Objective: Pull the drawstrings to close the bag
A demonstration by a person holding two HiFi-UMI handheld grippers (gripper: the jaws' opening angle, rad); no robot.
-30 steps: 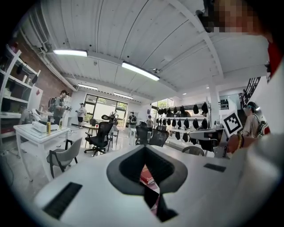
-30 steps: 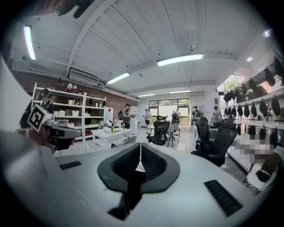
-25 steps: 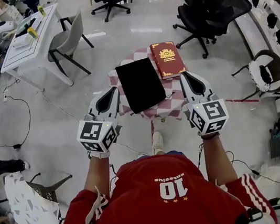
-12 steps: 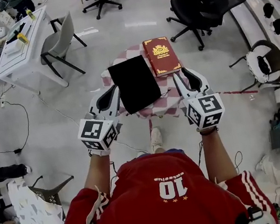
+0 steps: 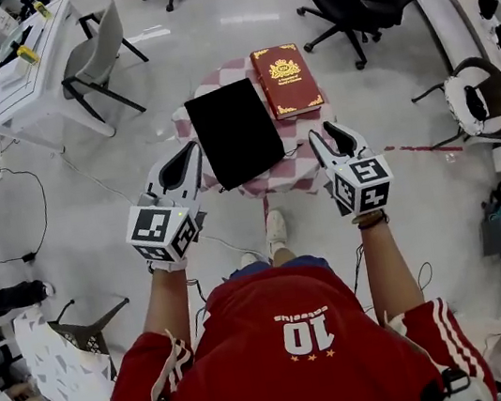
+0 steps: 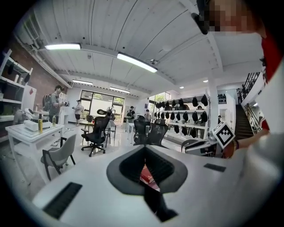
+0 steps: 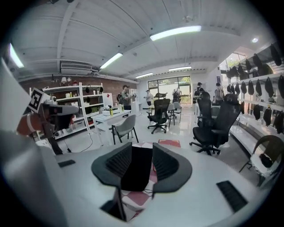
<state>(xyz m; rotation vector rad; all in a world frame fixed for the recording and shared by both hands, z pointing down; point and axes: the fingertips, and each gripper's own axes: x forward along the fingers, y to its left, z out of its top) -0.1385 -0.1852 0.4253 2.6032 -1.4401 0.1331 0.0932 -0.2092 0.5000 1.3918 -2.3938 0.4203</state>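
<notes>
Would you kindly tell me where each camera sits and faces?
Head view: on the person's head, looking steeply down at the black bag on the checked table; forearms, left gripper, right gripper show.
Left gripper view: on that gripper, facing across the room; its shut jaws show.
Right gripper view: on that gripper, facing the bag; its empty jaws, just opened, show.
Shared: each gripper view catches the other's marker cube.

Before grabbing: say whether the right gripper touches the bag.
Apart. Head view shows checkered cloth between bag and right gripper, whose empty jaws have just been opening.
</notes>
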